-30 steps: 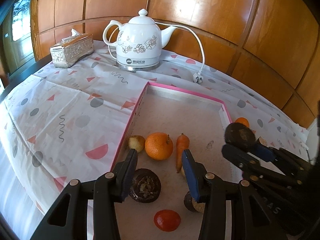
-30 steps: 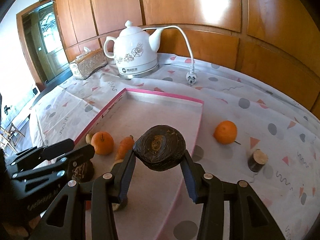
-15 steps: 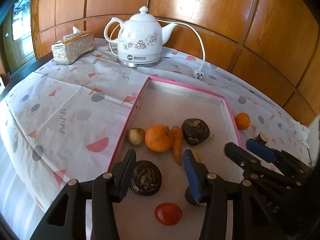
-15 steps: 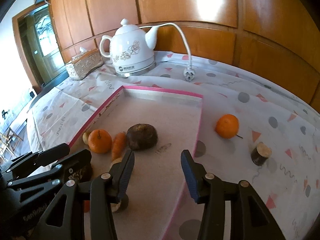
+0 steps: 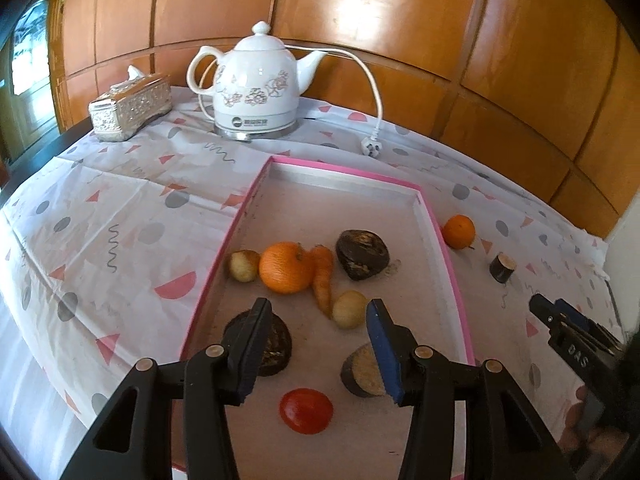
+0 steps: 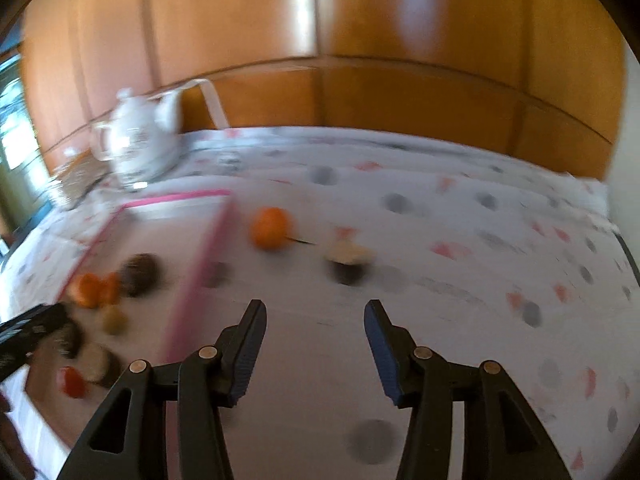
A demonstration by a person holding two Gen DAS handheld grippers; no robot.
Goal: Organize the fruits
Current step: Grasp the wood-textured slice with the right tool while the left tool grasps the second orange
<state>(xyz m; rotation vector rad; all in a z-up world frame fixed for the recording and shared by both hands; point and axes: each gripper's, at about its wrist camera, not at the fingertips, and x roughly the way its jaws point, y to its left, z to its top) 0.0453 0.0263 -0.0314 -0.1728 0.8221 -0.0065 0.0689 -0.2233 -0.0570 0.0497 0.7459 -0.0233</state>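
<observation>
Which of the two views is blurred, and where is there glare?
Right wrist view: motion blur smears the kettle, orange and tray rim; the right gripper stays sharp. Left wrist view: sharp, with window glare on the wood panelling and strong fisheye bending.

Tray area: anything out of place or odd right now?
Two items sit outside the pink-rimmed tray, on the tablecloth to its right: a small orange and a dark cut stub. Inside, nothing is spilled. The right wrist view is motion-blurred. Both grippers, left and right, are open and empty.
</observation>
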